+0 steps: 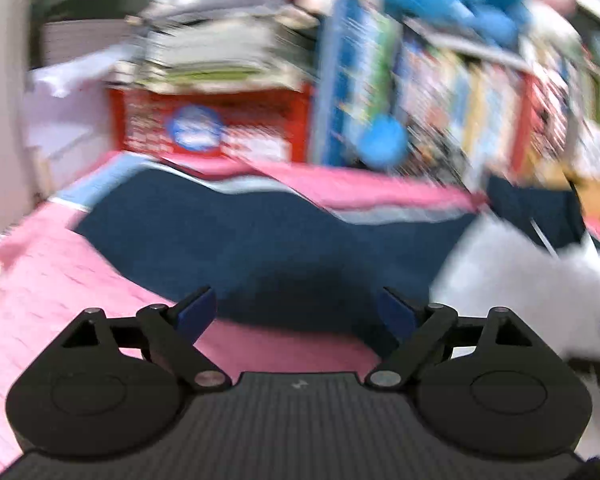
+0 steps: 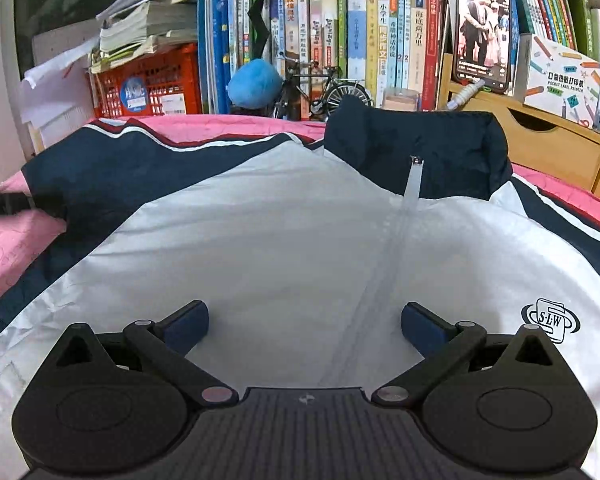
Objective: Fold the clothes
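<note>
Seeing both grippers spread wide with nothing between the pads. My left gripper (image 1: 296,312) hangs over the navy sleeve (image 1: 228,248) of the jacket (image 2: 284,232), pads clear of the cloth; that view is badly smeared, so I can't read fine detail there. The sleeve lies across the pink bedspread (image 1: 40,280), white and red piping along its far edge. My right gripper (image 2: 304,326) sits low over the jacket's white front panel, pointing up toward the collar (image 2: 416,148); I can't tell if the pads touch the fabric. The jacket lies flat, front up, zip (image 2: 384,248) closed and running diagonally from between my right fingers up to the navy collar, which stands folded at the far end. A round S·LW logo (image 2: 551,320) is on the chest panel just beside the right-hand finger (image 2: 424,328). The navy sleeve spreads out to the left in the right view; a black object (image 2: 4,204) at the left edge touches the sleeve end — can't say what it is. Behind the bed: red crate (image 2: 148,88) with stacked papers (image 2: 148,28) on top, blue plush ball (image 2: 254,84), model bicycle (image 2: 320,88), row of books (image 2: 364,40), a phone (image 2: 482,36) propped upright with its screen lit, wooden drawer unit (image 2: 548,140) to the right.
</note>
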### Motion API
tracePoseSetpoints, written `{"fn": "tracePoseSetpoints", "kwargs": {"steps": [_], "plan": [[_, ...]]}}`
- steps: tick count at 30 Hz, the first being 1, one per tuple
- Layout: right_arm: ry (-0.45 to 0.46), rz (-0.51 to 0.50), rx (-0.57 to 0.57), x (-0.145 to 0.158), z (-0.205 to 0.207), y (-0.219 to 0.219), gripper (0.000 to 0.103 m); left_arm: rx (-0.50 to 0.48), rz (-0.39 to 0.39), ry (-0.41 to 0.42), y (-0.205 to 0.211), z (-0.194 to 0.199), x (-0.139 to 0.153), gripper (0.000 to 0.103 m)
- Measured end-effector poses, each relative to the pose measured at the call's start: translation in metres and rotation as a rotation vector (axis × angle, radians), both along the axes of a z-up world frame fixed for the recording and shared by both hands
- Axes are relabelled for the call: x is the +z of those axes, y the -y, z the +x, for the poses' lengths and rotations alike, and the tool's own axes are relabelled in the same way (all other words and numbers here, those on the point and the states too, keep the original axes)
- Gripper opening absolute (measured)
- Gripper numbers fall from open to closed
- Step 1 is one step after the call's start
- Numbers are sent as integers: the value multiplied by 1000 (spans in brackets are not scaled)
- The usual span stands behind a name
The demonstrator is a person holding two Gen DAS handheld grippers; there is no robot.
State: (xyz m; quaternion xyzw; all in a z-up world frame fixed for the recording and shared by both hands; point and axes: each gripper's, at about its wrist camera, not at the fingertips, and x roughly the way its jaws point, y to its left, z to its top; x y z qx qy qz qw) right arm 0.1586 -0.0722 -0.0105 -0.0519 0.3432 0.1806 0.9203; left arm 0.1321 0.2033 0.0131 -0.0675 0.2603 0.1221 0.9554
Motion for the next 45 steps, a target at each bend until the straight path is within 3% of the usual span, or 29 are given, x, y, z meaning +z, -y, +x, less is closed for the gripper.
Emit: {"fn": "tracePoseSetpoints", "kwargs": {"steps": [7, 14, 15, 16, 17, 18, 19, 22, 24, 28, 31, 35, 37, 39, 41, 42, 44, 45], "plan": [[0, 0, 2, 0, -1, 2, 103, 356, -56, -11, -102, 23, 8, 90], [0, -1, -2, -1, -1, 1, 103, 530, -216, -77, -171, 61, -21, 88], [0, 0, -2, -1, -1, 1, 103, 546, -237, -86, -176, 65, -25, 72], [0, -1, -3, -1, -1, 1, 103, 543, -270, -81, -179, 67, -29, 37], [0, -1, -3, -1, -1, 1, 103, 537, -299, -73, -181, 69, -32, 34], [0, 0, -3, -1, -1, 1, 103, 523, -316, -56, -180, 70, -32, 19], [-1, 0, -4, 0, -1, 1, 103, 497, -338, -38, -178, 71, -31, 4], [-1, 1, -5, 0, 0, 1, 103, 322, -420, 16, -156, 74, -23, 5], [-2, 2, -6, 0, 0, 1, 103, 117, -396, 42, -119, 76, -8, 5], [-2, 2, -8, 0, 0, 1, 103, -316, -379, -16, -38, 66, 4, 7], [-2, 2, -9, 0, 0, 1, 103, -585, -325, -86, 17, 43, 2, 8], [-2, 2, -9, 0, 0, 1, 103, -789, -238, -131, 52, 1, 1, 23], [-2, 2, -9, 0, 0, 1, 103, -821, -215, -89, 53, -26, 6, 31], [-2, 2, -9, 0, 0, 1, 103, -769, -195, 36, 38, -51, 17, 36], [-2, 2, -9, 0, 0, 1, 103, -553, -153, 184, 14, -62, 28, 67], [-2, 2, -9, 0, 0, 1, 103, -390, -135, 223, -1, -60, 30, 90], [-2, 2, -8, 0, 0, 1, 103, -69, -84, 226, -29, -42, 31, 93], [-2, 2, -8, 0, 0, 2, 103, 9, -73, 190, -41, -29, 28, 93]]}}
